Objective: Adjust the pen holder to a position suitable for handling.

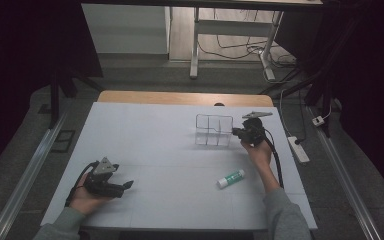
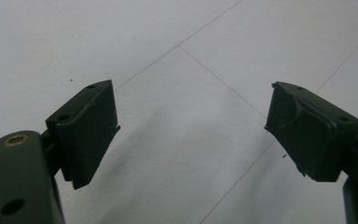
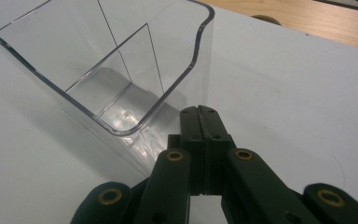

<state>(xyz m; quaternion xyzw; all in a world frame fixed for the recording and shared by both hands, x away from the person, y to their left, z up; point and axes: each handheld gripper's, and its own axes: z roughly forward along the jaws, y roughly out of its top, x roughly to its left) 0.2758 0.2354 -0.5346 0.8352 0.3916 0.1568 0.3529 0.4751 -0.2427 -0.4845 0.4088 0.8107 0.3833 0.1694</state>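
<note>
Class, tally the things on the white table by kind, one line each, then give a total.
Clear plastic organiser: 1
Glue stick: 1
Hand-held gripper: 2, left and right
Total: 4

Left gripper [image 2: 191,130] jaws gape; right gripper [image 3: 199,116] jaws seemingly pressed together.

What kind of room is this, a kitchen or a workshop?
Probably a lab or test room, not a kitchen. A white-covered table stands between dark curtains, cables and a power strip lie on the floor, and each hand holds a gripper, like the right gripper beside a clear organizer.
</note>
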